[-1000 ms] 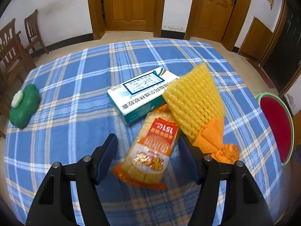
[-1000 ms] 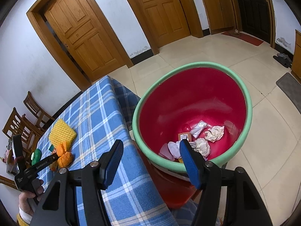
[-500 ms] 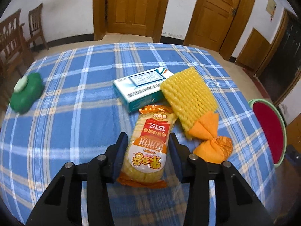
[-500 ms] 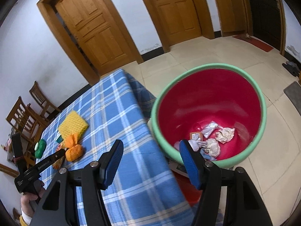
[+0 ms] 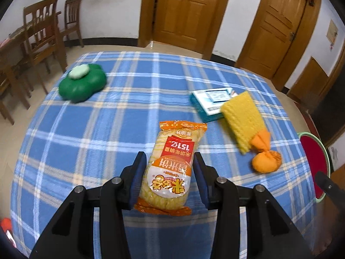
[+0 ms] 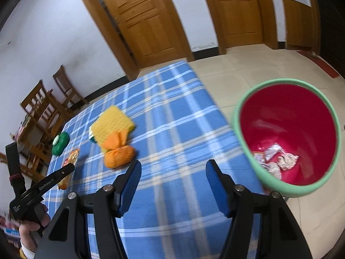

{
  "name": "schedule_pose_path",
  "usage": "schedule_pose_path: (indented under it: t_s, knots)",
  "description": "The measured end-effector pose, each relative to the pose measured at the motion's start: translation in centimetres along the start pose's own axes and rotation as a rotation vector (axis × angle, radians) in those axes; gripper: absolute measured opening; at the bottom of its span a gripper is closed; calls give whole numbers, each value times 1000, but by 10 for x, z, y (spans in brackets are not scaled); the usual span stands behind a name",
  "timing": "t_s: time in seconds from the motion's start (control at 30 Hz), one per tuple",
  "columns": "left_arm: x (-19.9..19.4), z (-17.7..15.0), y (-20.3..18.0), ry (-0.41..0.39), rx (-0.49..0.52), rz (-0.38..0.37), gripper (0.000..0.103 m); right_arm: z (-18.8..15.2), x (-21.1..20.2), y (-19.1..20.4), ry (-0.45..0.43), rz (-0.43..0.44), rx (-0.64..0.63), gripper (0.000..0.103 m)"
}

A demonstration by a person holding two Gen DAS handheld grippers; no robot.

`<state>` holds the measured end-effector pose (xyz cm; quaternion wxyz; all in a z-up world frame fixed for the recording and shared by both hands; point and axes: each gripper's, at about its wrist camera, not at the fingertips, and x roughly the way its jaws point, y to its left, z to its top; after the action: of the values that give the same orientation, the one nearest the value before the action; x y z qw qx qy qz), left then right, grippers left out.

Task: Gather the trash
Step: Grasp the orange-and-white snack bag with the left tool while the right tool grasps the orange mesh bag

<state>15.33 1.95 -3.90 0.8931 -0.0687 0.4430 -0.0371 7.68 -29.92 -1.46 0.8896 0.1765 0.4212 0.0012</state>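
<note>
Blue plaid cloth covers the bench [image 5: 107,129], the biggest thing before me. The red bin [image 6: 286,133] with its green rim stands off the bench's edge, crumpled scraps inside. My left jaws [image 5: 168,172] are clamped on the orange snack packet [image 5: 172,166], lifted above the cloth. My right jaws [image 6: 173,177] stand wide, gripping nothing.
</note>
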Motion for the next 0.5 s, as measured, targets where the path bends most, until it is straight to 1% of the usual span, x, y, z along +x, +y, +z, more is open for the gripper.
schedule_pose_path:
  t_s: [0.13,0.3,0.43,0.5]
  knots:
    - [2,-5,14,11,-24,24,45,2,14,20,22,21,-44,65]
    - [8,-8,24,26,-57,27,45,3,32,39,54,38,-83,65]
    - [7,-10,24,19,-48,32,45,4,47,52,84,47,-108,65]
    - [8,-10,23,16,-40,36,46,5,53,58,94,49,-121,65]
